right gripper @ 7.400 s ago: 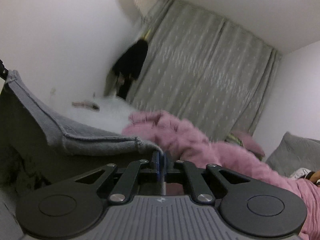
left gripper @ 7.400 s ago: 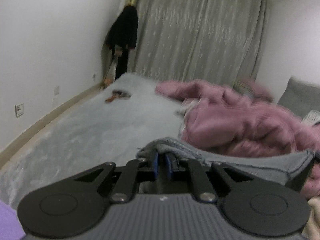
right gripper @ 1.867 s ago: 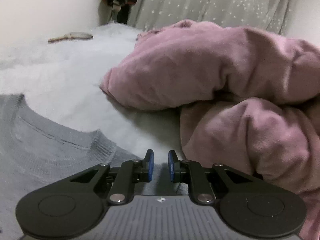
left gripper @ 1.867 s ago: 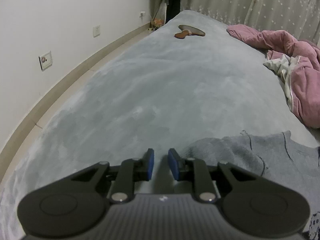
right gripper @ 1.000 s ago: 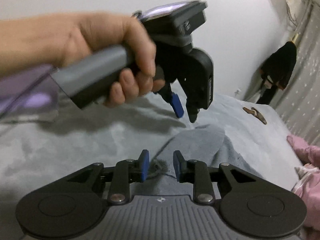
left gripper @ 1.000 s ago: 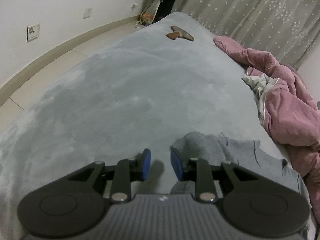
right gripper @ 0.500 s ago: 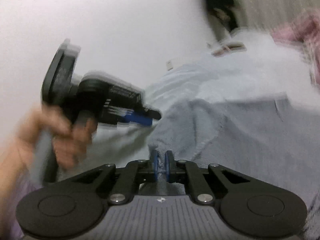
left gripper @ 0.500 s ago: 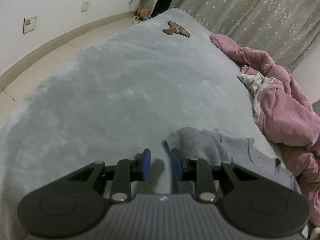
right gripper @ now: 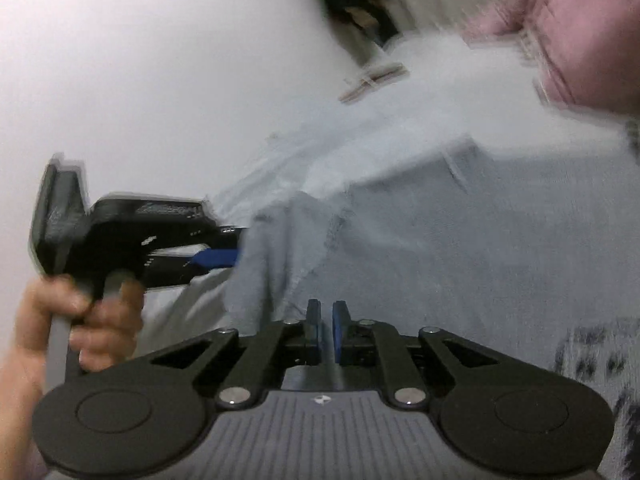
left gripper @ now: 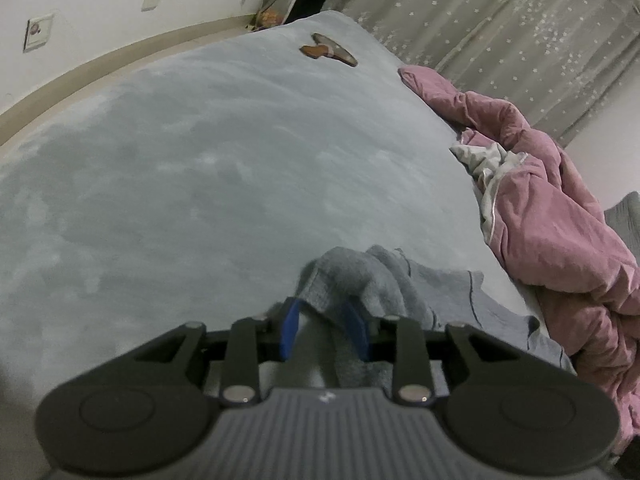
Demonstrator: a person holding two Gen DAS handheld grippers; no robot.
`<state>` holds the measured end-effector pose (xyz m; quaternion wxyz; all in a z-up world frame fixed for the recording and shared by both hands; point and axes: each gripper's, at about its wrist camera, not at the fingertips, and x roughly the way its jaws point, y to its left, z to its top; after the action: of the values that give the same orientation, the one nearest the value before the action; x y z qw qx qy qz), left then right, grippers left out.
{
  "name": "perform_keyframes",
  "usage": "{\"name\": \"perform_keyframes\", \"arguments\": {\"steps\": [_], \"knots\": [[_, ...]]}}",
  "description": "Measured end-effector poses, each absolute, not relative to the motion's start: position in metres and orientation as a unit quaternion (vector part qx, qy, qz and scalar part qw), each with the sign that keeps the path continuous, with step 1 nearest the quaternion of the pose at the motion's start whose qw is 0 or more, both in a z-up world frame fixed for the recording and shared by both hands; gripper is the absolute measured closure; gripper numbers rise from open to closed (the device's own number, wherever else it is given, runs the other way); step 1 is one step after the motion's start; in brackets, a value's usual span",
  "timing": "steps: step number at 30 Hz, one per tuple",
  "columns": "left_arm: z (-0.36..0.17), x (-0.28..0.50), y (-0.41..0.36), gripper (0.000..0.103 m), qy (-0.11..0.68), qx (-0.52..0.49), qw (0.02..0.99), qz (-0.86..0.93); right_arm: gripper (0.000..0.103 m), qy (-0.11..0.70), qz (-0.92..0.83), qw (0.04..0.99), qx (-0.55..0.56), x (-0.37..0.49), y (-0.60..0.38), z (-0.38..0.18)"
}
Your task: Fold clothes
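Left wrist view — left tongs [left gripper: 322, 330], wider a moment ago, are closing around the grey sweater [left gripper: 360, 276] sleeve at six o'clock on the bed [left gripper: 200, 180]; right tongs [right gripper: 322, 330] pinch its fabric, easing apart — sleeve fold starting, I'd judge

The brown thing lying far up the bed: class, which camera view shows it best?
The left wrist view: the brown object sits sharp on the grey bedcover. The right wrist view shows it only as a motion-blurred streak.
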<state>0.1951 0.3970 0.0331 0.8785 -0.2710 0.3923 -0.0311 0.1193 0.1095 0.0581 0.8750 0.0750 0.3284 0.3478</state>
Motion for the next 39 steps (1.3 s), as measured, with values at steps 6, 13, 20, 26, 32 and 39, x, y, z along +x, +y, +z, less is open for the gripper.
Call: {"name": "perform_keyframes", "arguments": {"steps": [6,13,20,26,32,39], "knots": [[0.039,0.195,0.392,0.097,0.377,-0.274,0.884,-0.038,0.079,0.205,0.399,0.885,-0.129,0.062,0.155,0.084],[0.044,0.194,0.398,0.099,0.373,-0.284,0.883,-0.039,0.073,0.150,0.357,0.862,-0.328,0.035,0.189,0.058],[0.044,0.193,0.402,0.099,0.376,-0.286,0.880,-0.039,0.073,0.079,0.300,0.829,-0.465,0.025,0.217,0.030],[0.042,0.192,0.409,0.099,0.383,-0.296,0.874,-0.032,0.074,0.057,0.303,0.815,-0.491,0.031,0.233,0.020],[0.036,0.191,0.424,0.096,0.396,-0.341,0.852,-0.028,0.098,0.058,0.321,0.827,-0.458,0.039,0.240,0.022],[0.036,0.184,0.440,0.068,0.401,-0.395,0.826,-0.030,0.098,0.227,0.371,0.898,-0.065,0.096,0.184,0.063]]}}
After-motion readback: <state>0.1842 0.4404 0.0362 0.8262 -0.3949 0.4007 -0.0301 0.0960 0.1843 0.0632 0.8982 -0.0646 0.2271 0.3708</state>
